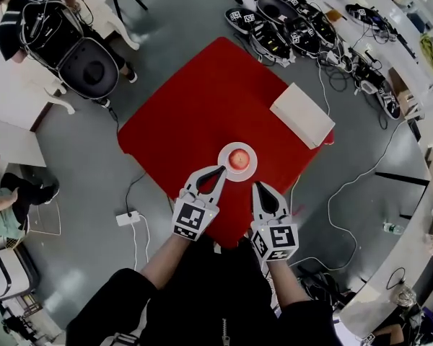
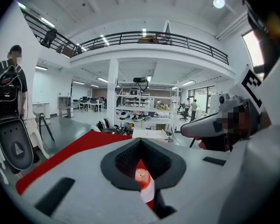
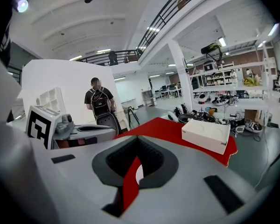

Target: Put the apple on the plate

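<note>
A red apple (image 1: pixel 239 158) sits on a small white plate (image 1: pixel 250 170) near the front edge of the red table (image 1: pixel 195 114). My left gripper (image 1: pixel 220 170) is shut and empty, its tips just left of the plate's rim. My right gripper (image 1: pixel 258 186) is also shut and empty, its tips a little in front of the plate. In the left gripper view the apple (image 2: pixel 141 175) and plate (image 2: pixel 148 192) show through the gap behind the closed left gripper (image 2: pixel 140 141). In the right gripper view a sliver of plate (image 3: pixel 136 174) shows below the closed right gripper (image 3: pixel 139 139).
A white box (image 1: pixel 302 114) lies at the table's right corner. A person with a backpack (image 1: pixel 29 16) stands at the far left by a dark round seat (image 1: pixel 89 69). Headsets and cables (image 1: pixel 296 31) litter the floor beyond the table. A power strip (image 1: pixel 128 218) lies on the floor at the left.
</note>
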The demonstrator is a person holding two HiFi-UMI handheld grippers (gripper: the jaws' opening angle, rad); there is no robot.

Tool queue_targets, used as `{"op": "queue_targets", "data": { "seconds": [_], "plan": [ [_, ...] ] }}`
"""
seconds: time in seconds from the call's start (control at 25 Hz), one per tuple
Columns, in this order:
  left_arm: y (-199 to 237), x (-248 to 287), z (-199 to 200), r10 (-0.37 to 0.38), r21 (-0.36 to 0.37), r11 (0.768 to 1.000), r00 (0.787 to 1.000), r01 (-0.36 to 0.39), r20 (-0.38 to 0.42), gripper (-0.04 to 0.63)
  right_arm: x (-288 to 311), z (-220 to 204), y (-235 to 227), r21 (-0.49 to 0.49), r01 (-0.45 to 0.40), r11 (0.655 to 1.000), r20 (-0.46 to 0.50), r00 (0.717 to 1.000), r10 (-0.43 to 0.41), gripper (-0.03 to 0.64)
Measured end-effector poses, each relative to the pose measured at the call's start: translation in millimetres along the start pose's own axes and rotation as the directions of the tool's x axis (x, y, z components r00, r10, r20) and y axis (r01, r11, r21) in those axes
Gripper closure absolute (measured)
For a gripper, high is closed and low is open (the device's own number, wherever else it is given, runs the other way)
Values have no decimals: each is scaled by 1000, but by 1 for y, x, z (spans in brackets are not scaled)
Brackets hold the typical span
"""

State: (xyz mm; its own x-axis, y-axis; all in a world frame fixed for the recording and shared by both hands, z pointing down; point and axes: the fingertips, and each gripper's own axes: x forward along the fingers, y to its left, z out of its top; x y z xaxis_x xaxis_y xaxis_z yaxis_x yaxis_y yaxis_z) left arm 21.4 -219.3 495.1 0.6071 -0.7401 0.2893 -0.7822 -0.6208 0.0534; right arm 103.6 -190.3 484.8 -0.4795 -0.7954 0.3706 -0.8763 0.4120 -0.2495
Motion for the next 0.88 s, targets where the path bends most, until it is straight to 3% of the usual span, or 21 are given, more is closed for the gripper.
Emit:
{"op": "queue_targets", "data": {
  "seconds": [0.52, 0.88],
  "plan": [
    [-36, -53, 50, -58, 75, 996, 997, 55, 42, 589, -36, 23, 32, -47, -25, 999, 66, 997, 29, 606],
    [-57, -72, 48, -92, 70, 994, 995, 89, 41, 589, -54, 23, 47, -60, -30, 998, 84, 996, 35, 606]
  ]
}}
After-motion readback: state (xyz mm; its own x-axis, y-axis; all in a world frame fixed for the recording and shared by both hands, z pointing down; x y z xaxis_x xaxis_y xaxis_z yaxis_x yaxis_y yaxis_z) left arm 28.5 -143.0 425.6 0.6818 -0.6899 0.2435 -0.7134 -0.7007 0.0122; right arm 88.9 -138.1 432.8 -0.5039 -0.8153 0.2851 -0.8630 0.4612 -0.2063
